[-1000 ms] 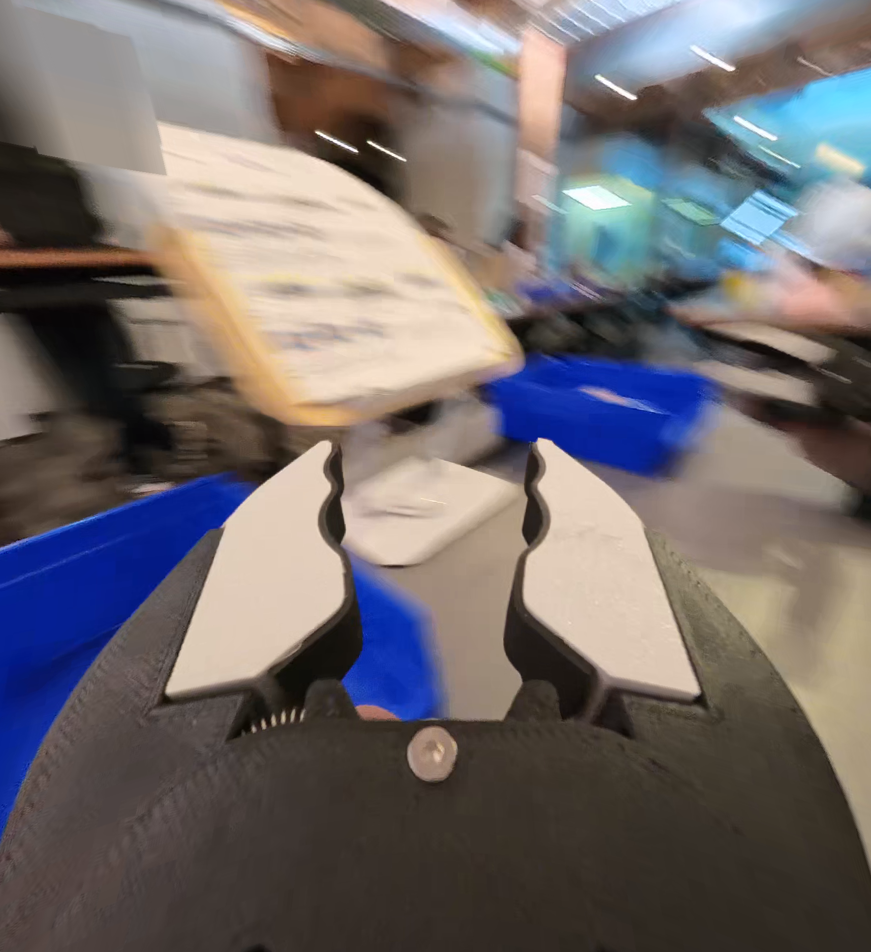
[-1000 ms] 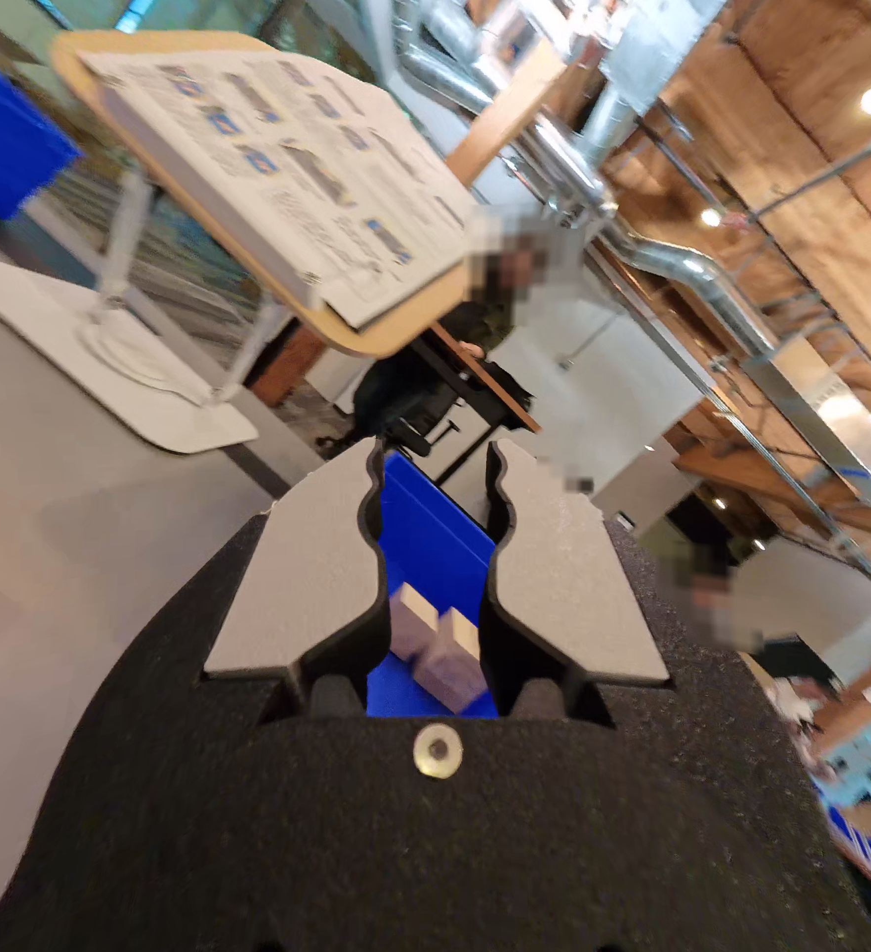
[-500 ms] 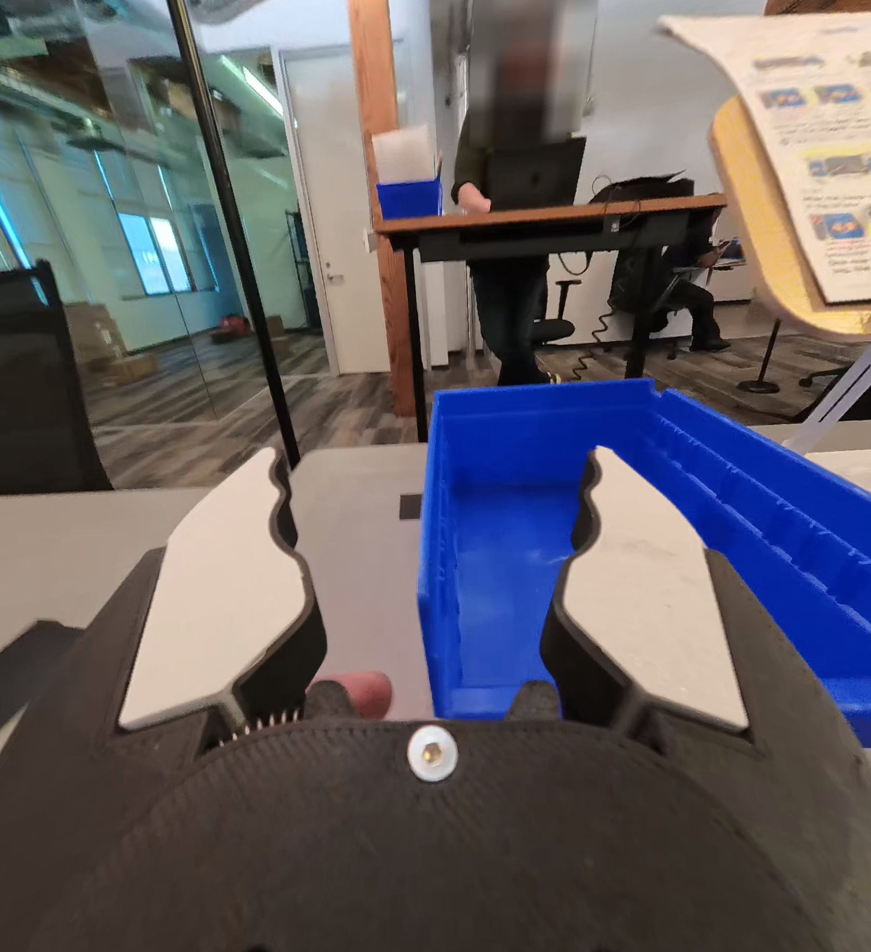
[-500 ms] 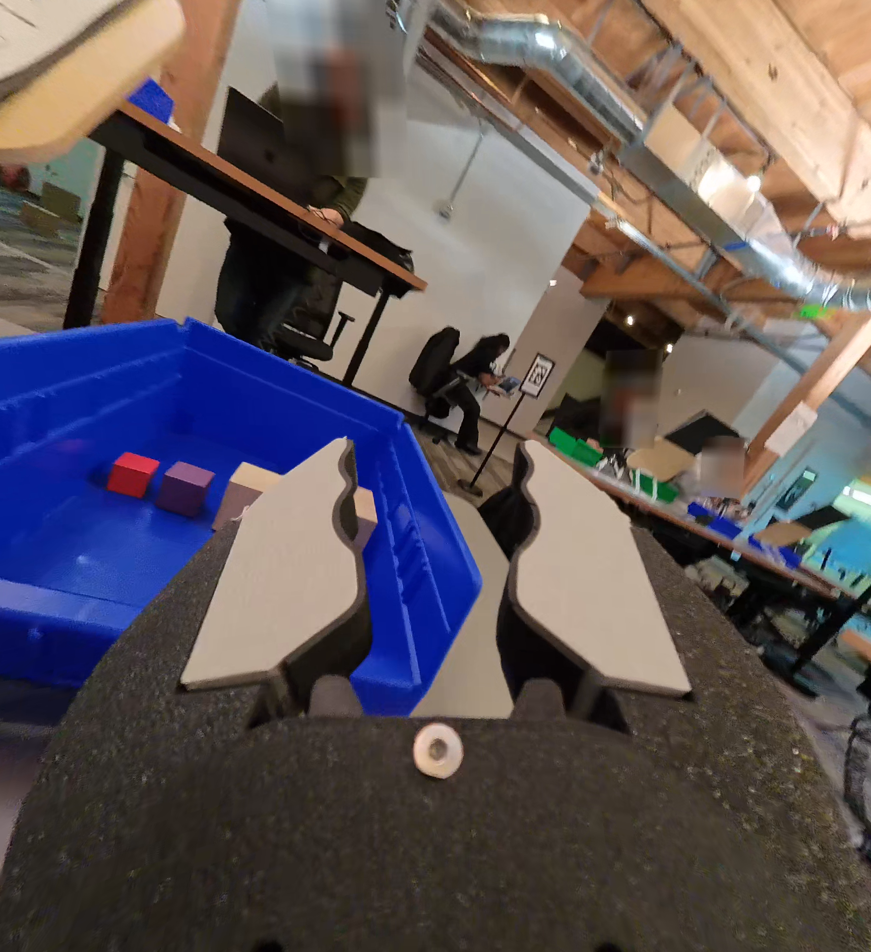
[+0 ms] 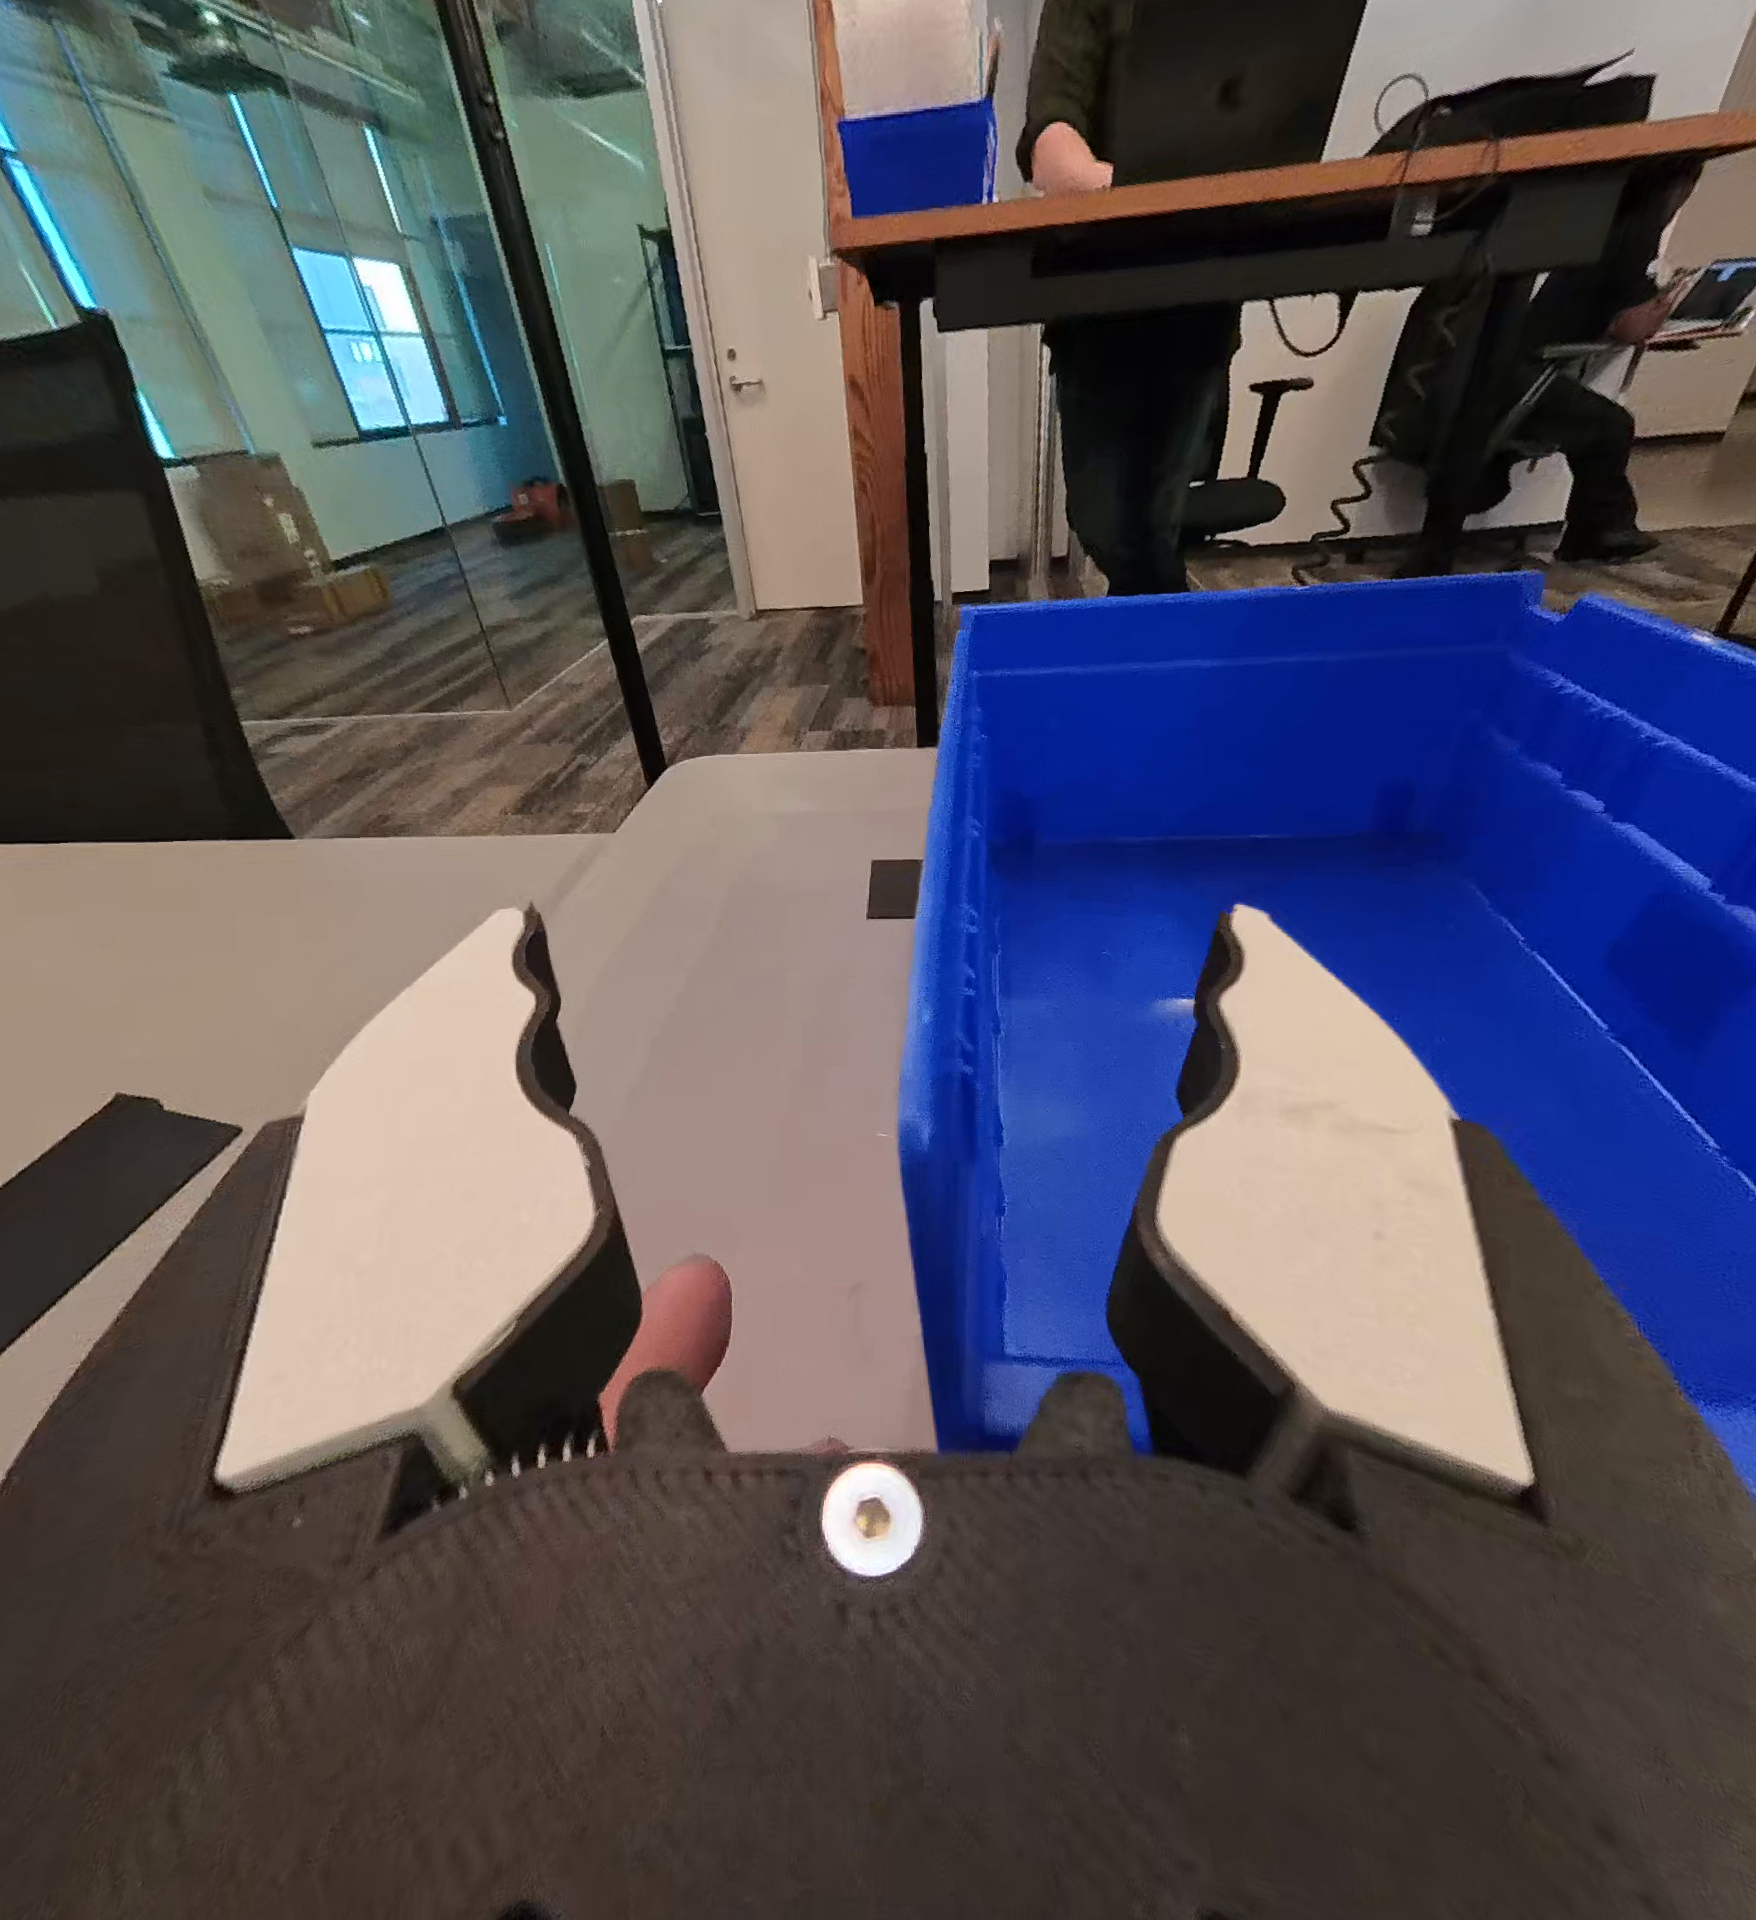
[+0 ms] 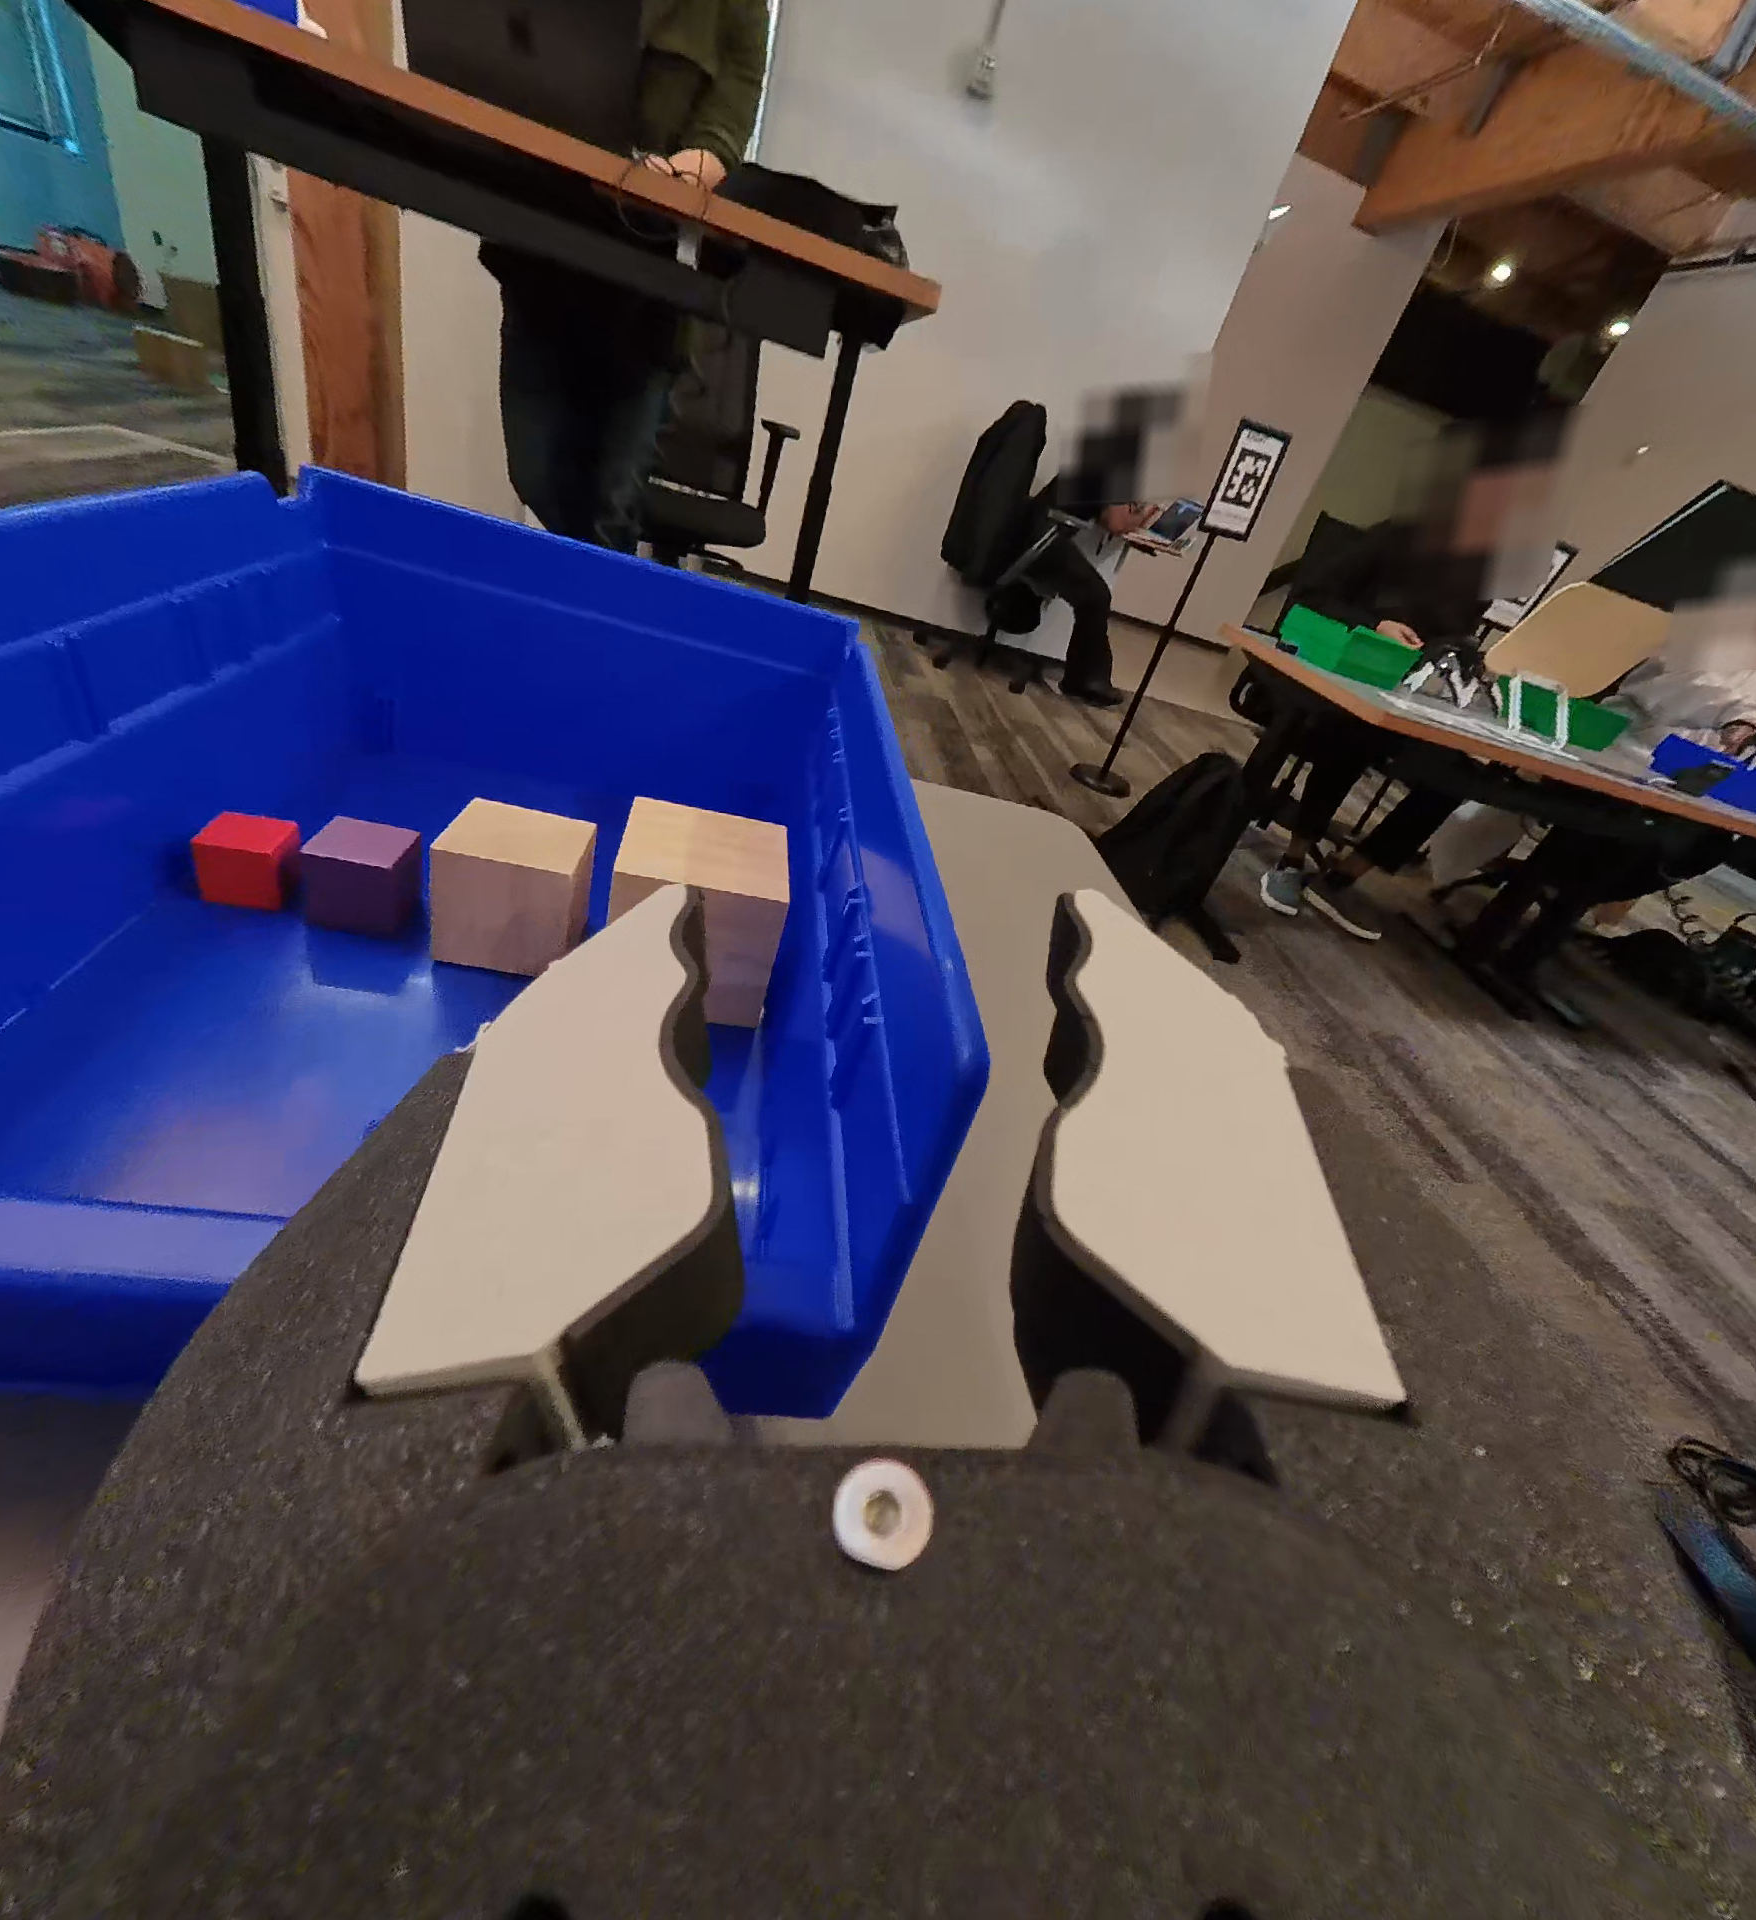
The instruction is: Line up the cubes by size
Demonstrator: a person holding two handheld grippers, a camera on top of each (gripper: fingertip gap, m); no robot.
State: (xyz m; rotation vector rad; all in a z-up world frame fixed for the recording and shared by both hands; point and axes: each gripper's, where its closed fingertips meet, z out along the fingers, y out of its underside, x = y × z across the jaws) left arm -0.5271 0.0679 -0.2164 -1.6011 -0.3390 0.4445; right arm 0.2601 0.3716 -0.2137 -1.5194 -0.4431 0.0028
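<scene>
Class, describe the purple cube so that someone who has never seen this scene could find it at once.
Find the big blue bin on the grey table. Four cubes stand in a row inside. The purple cube is second from the left, between the smaller red cube and a larger plain wooden cube.

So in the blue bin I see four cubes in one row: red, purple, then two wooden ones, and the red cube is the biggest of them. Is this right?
Not quite. The red cube is the smallest, not the biggest. The right wrist view shows the row in the blue bin growing from red through the purple cube to the two wooden cubes, the largest beside the bin's wall.
</scene>
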